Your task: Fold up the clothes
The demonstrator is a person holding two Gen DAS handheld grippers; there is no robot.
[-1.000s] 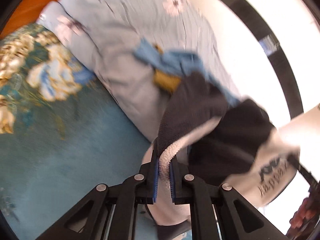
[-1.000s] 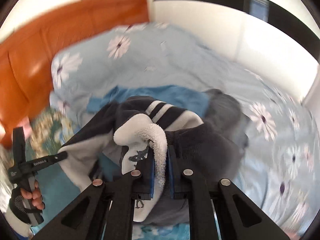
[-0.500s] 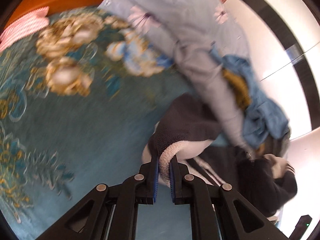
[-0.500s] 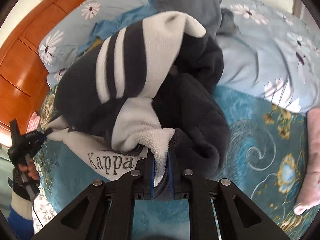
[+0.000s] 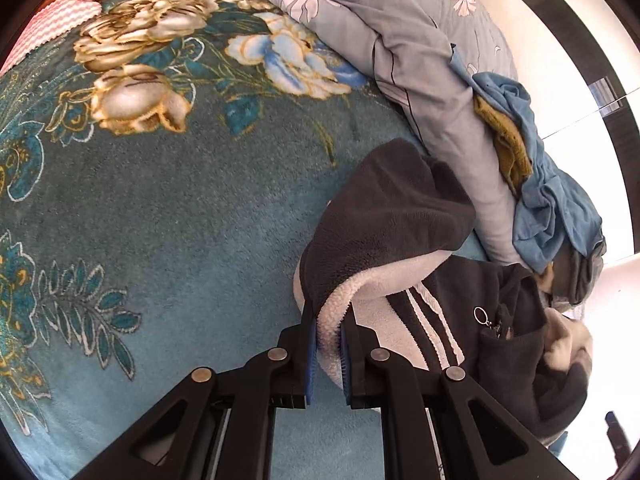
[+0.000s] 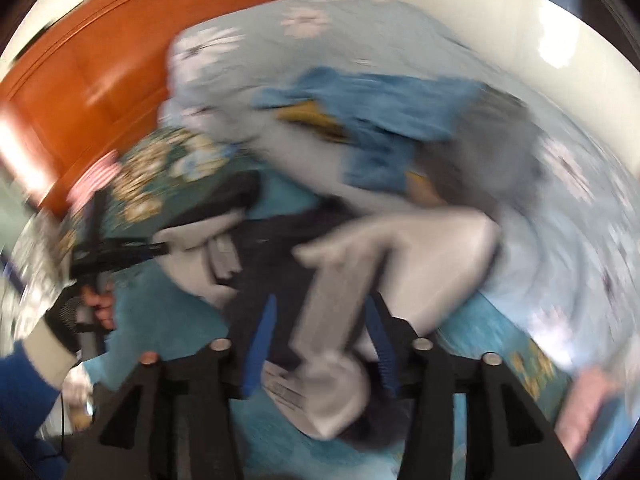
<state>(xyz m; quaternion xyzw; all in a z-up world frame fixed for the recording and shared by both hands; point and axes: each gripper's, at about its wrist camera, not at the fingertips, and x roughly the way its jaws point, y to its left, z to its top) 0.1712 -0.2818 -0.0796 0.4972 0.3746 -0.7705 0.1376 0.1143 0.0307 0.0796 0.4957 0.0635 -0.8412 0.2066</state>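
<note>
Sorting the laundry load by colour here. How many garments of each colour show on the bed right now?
Black and white fleece jacket: 1, pinched in the left gripper
Blue garment: 1
Mustard-yellow garment: 1
Grey garment: 1
Total: 4

The right gripper is opening, with the jacket between its jaws.

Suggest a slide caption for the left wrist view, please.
Left gripper shut on a black-and-white fleece jacket over a teal floral blanket.
</note>
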